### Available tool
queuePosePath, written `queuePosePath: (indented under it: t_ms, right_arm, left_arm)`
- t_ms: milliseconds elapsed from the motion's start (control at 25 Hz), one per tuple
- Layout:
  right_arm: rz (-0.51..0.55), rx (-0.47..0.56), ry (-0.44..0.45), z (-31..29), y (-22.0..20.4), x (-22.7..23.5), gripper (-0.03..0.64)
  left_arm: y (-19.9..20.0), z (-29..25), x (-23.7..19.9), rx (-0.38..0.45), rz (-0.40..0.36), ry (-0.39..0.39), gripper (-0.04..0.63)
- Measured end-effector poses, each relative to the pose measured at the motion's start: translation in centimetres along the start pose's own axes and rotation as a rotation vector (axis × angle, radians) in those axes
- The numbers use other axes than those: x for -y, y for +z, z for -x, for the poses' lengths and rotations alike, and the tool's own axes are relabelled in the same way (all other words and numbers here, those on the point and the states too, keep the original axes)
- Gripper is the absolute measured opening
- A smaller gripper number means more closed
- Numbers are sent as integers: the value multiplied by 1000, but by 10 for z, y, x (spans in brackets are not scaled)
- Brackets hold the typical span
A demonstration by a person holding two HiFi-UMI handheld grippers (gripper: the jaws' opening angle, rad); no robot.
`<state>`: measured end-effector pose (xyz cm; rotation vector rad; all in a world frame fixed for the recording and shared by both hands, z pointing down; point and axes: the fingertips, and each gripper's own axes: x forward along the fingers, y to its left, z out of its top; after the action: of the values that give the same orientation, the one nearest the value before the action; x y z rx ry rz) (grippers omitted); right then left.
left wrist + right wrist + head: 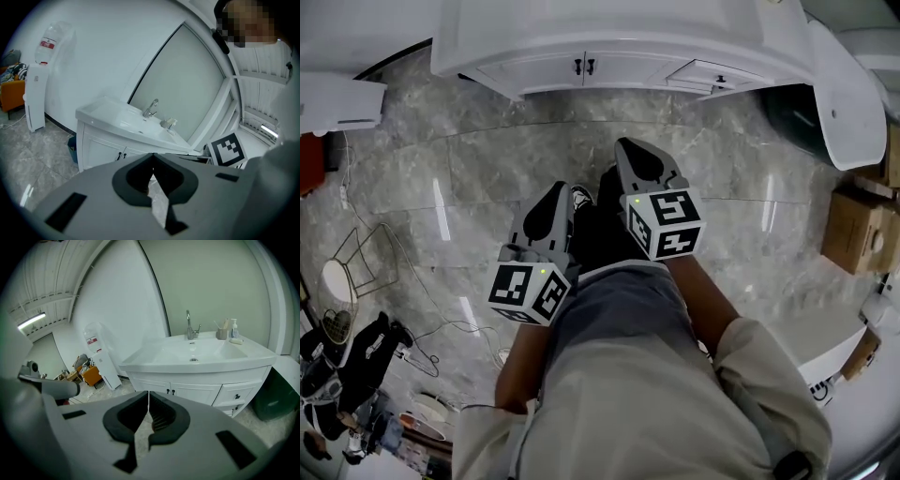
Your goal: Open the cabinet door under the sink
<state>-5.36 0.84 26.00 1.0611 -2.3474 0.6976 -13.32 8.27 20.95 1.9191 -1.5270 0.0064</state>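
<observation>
Two grippers, both empty, point across the marble floor (487, 169) toward the cabinet (544, 70) under the sink (197, 355), which stands well apart ahead of them; on the left, the left gripper (555, 193) has its jaws pressed together on nothing, and in its own view the cabinet lies up and left of the jaw line; at the middle, the two door handles (584, 66) sit side by side at the seam where the doors meet, short dark pulls that appear upright; on the right, the right gripper (630, 146), jaws likewise closed and bare, is held further forward and looks the nearer, the handles showing just above and right of its tips, so a straight advance with jaws parted first seems called for
</observation>
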Motion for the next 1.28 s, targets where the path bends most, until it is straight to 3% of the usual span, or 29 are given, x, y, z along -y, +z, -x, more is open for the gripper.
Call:
queuePosePath:
  t_ms: [360, 560, 1280]
  right_arm:
    - [-15, -35, -18, -51, -5, 23, 15]
    - [-13, -64, -35, -82, -14, 39, 15]
    - [-22, -69, -132, -180, -36, 98, 22]
  left_arm:
    - [-28, -15, -28, -50, 46, 87, 2]
    - [-29, -26, -35, -20, 96, 92, 2]
    - [-78, -60, -51, -93, 128, 126, 2]
